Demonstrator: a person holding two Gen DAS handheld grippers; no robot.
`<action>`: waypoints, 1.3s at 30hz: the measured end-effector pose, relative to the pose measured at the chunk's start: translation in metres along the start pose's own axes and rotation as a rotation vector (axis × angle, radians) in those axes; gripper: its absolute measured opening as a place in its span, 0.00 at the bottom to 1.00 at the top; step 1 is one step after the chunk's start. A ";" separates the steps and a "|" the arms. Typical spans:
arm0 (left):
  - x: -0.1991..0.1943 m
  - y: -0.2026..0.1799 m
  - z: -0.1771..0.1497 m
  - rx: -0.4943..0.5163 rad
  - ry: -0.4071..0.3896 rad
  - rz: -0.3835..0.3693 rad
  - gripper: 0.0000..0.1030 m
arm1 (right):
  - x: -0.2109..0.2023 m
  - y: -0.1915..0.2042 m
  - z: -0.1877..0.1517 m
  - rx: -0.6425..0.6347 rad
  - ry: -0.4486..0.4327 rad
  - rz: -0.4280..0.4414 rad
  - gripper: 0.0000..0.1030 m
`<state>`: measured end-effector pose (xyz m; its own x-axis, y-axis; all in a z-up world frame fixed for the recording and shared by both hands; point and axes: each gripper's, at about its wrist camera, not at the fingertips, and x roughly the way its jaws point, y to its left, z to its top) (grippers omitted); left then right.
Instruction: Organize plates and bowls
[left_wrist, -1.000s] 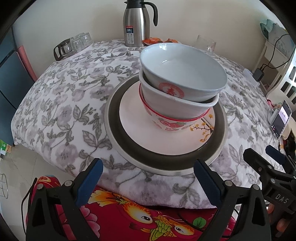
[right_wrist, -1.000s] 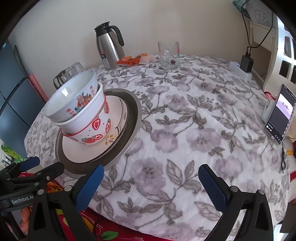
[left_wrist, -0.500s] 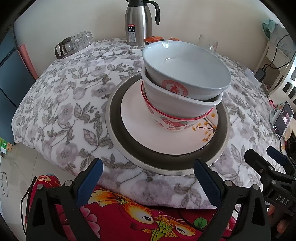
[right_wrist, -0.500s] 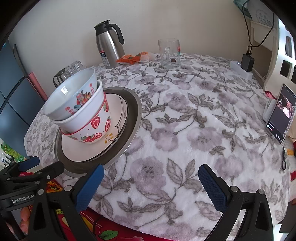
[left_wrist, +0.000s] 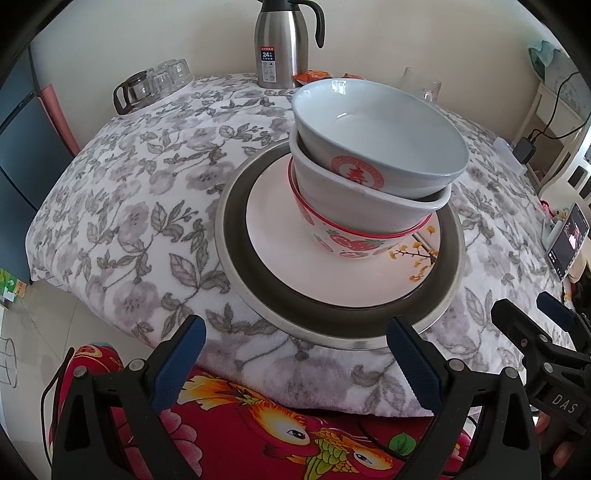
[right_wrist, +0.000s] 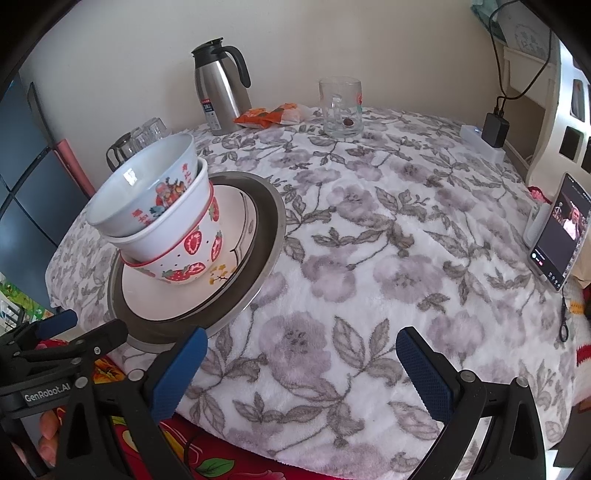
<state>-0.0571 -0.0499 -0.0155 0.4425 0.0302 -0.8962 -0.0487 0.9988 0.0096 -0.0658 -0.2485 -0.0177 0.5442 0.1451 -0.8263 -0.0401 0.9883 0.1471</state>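
A stack stands on the flowered table cloth: a wide metal plate (left_wrist: 240, 273) (right_wrist: 273, 229) at the bottom, a white plate (left_wrist: 273, 254) (right_wrist: 155, 295) on it, then a strawberry-pattern bowl (left_wrist: 351, 243) (right_wrist: 195, 251), with a white bowl (left_wrist: 376, 144) (right_wrist: 147, 192) nested tilted in it. My left gripper (left_wrist: 299, 365) hovers open just before the metal plate's near rim, holding nothing. To the right of the stack, my right gripper (right_wrist: 303, 373) is open over the table's front edge, also with nothing in it.
At the back stand a steel thermos jug (left_wrist: 282, 44) (right_wrist: 221, 92), a glass mug (right_wrist: 340, 107), orange snack packets (right_wrist: 269, 114) and a glass pot with cups (left_wrist: 151, 85). A phone (right_wrist: 557, 236) leans at the right edge. A red flowered seat (left_wrist: 258, 424) lies below.
Both grippers have edged slightly forward and up toward the table; the stack looks a little closer in the left wrist view. Both stay open, nothing has been grasped.
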 end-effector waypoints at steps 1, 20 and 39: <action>0.000 0.000 0.000 0.000 0.000 0.002 0.95 | 0.000 0.000 0.000 -0.002 0.002 0.001 1.00; -0.001 -0.002 -0.001 0.002 -0.005 0.029 0.95 | 0.001 0.000 -0.001 -0.005 0.010 0.004 1.00; 0.001 -0.001 -0.002 0.000 0.008 0.036 0.95 | 0.004 0.001 -0.003 -0.015 0.024 0.009 1.00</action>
<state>-0.0588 -0.0514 -0.0170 0.4337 0.0660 -0.8987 -0.0647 0.9970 0.0420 -0.0658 -0.2465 -0.0222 0.5237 0.1547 -0.8378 -0.0576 0.9876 0.1463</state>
